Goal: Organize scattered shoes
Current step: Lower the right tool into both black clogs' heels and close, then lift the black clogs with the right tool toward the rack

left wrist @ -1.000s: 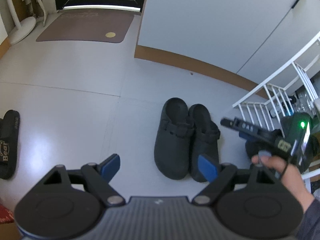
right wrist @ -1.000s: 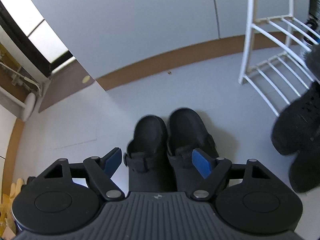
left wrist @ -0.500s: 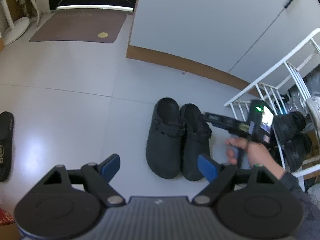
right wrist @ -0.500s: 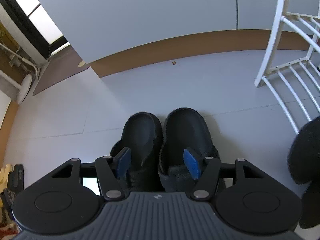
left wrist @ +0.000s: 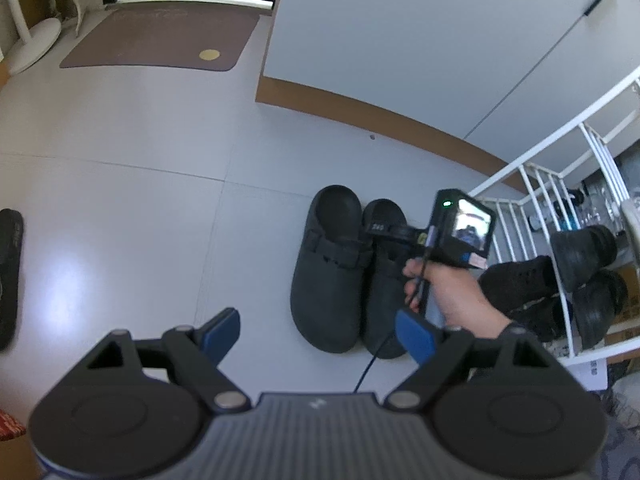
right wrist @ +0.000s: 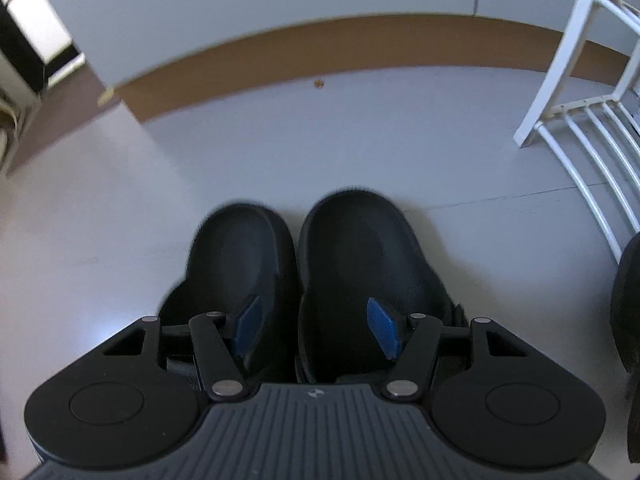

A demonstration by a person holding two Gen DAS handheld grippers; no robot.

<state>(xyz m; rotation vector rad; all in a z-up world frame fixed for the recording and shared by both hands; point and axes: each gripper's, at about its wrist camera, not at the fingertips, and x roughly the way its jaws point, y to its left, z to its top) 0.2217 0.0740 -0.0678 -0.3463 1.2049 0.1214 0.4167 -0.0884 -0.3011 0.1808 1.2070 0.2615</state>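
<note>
Two black clogs stand side by side on the grey floor: the left clog (left wrist: pixel 328 276) and the right clog (left wrist: pixel 382 280). In the right wrist view my right gripper (right wrist: pixel 314 326) is open low over them, one blue pad inside the left clog (right wrist: pixel 236 264), the other inside the right clog (right wrist: pixel 360 256), straddling their touching inner walls. In the left wrist view the right gripper shows from outside over the right clog. My left gripper (left wrist: pixel 318 330) is open and empty, held above the floor short of the clogs.
A white shoe rack (left wrist: pixel 560 184) stands to the right with dark shoes (left wrist: pixel 580 248) on it; its leg shows in the right wrist view (right wrist: pixel 560 64). A black slipper (left wrist: pixel 10 272) lies far left. A brown doormat (left wrist: pixel 160 40) lies by the door. A wall with brown skirting runs behind.
My right gripper has come down and forward onto the clogs, its jaws narrowing so the pads sit inside the two openings. My left gripper has stayed open and drifted slightly.
</note>
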